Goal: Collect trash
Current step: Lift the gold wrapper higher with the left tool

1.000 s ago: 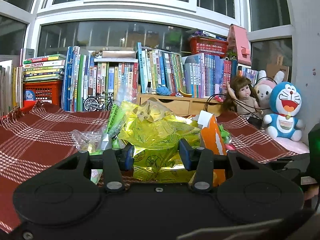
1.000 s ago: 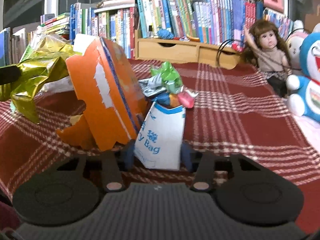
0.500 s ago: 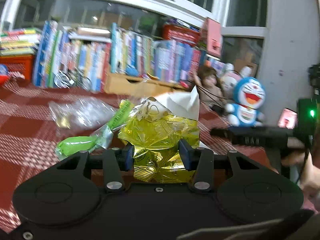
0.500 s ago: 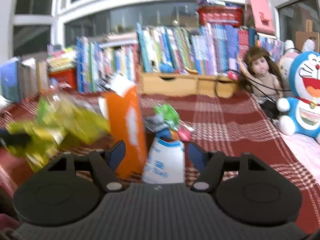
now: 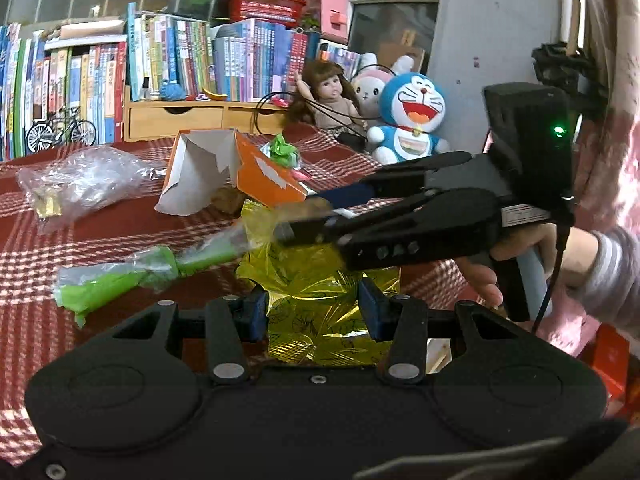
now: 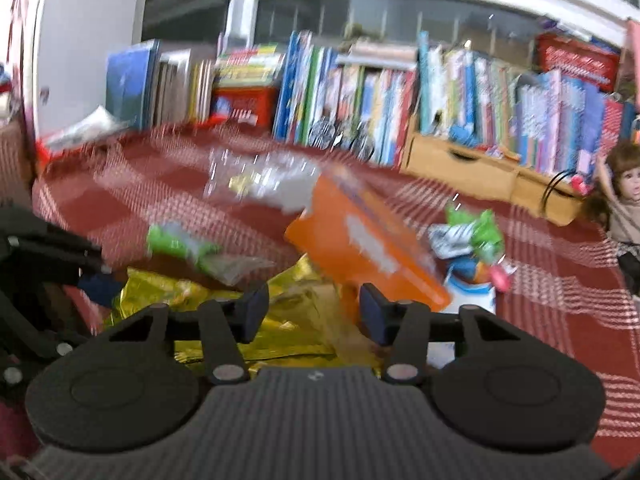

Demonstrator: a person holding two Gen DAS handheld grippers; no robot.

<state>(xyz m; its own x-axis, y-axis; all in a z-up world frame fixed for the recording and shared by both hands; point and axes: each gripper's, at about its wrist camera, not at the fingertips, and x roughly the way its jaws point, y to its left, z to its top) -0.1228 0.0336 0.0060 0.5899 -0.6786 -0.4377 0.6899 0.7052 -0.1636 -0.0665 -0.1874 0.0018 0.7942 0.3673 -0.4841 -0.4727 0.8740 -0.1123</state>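
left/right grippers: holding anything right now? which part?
Left gripper is clamped on the gold foil wrapper, across its lower crumpled part. Right gripper is closing over the same foil, blurred; no grip visible.

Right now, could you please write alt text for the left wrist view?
The left tool grips a crumpled gold foil wrapper over a red plaid tablecloth, while the right tool reaches in from the right, its jaws closing above the foil. A torn orange box and green wrapper lie beyond.

One gold wrapper (image 5: 320, 312), one orange box (image 5: 256, 172), one clear bag (image 5: 84, 180), one doll (image 5: 332, 100), two plush toys (image 5: 412, 116).
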